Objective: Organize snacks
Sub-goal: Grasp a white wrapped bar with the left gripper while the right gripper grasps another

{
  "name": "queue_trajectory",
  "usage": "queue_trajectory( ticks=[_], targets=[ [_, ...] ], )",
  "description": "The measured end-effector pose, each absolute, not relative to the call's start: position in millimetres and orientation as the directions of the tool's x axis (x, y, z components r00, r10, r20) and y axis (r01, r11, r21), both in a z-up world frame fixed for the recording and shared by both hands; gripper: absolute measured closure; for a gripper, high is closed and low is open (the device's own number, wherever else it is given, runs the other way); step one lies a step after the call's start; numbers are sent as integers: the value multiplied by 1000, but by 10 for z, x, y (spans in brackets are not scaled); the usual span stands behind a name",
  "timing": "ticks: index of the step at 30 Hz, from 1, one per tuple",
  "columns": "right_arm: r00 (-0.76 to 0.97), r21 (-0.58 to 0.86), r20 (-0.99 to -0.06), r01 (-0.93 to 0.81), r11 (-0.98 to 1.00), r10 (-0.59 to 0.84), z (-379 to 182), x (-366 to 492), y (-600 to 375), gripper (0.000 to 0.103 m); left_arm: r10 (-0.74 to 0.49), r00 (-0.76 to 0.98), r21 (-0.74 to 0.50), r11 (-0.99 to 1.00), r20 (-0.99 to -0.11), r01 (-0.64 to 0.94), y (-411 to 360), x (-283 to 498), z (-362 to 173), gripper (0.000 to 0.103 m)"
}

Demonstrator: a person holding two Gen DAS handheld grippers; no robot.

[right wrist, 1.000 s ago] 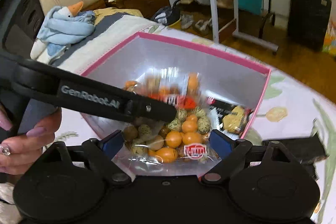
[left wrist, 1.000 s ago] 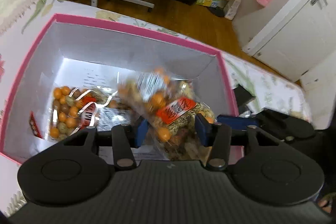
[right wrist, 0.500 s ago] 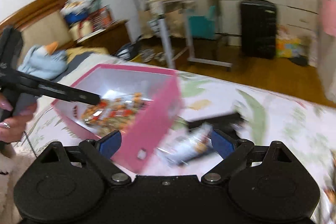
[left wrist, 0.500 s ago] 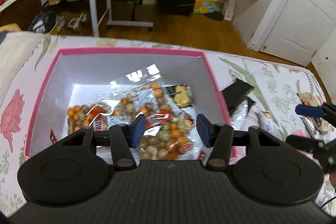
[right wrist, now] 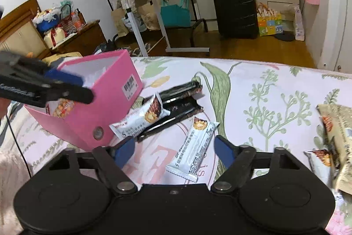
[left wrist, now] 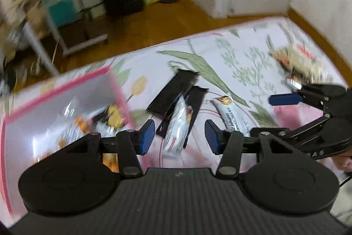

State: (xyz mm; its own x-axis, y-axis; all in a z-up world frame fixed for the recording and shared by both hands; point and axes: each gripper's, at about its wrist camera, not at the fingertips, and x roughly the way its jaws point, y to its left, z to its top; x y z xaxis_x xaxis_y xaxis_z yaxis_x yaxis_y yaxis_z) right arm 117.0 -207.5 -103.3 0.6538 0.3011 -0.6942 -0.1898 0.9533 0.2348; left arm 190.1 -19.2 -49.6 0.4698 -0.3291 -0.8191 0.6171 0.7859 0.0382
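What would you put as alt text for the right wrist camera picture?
The right gripper, jaws closing with nothing yet pressed between them, hovers over a white snack bar on a floral bedspread. Left of it, another white bar lies across two black bars beside a pink box, with the left gripper above the box.

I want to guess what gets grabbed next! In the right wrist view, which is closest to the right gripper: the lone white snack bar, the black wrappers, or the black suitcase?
1. Lone white snack bar, between the right gripper's closing jaws.
2. Black wrappers, farther up the bed, beside the pink box.
3. Black suitcase, on the floor by the wall.
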Motion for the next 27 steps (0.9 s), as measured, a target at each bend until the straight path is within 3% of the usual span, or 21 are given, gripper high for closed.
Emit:
queue_trajectory(
  ticks=[6, 11, 16, 18, 19, 20, 27],
  targets=[
    [650, 280, -687, -174, 944, 324, -1330, 1247, -2049, 28, -214, 421, 215, 613, -881, 760, -839, 2102, -880, 52],
    [666, 158, -703, -197, 968, 250, -1482, 1308, -1849, 29, -46, 462, 354, 578, -886, 736, -988, 2185, -1312, 50],
    [659, 61, -733, -184, 981, 169, -1664, 1381, -1738, 31, 4, 414, 318, 648, -910, 692, -883, 2309, -1514, 50],
    [667, 39, -733, -153, 987, 132, -1676, 1373, -1731, 59, 16, 382, 298, 657, -924, 692, -856, 2314, -1575, 62],
    [666, 33, -736, -144, 989, 122, -1662, 1364, -1739, 62, 7, 353, 268, 662, -936, 700, -844, 2313, -1593, 71],
    [659, 42, -742, -137, 990, 123, -1635, 1351, -1756, 68, -3, 341, 250, 675, -940, 694, -822, 2304, -1587, 74],
    [603, 137, -786, -46, 989, 137, -1361, 1131, -1919, 70, -115, 300, 125, 727, -947, 675, -603, 2122, -1244, 77]
  ],
)
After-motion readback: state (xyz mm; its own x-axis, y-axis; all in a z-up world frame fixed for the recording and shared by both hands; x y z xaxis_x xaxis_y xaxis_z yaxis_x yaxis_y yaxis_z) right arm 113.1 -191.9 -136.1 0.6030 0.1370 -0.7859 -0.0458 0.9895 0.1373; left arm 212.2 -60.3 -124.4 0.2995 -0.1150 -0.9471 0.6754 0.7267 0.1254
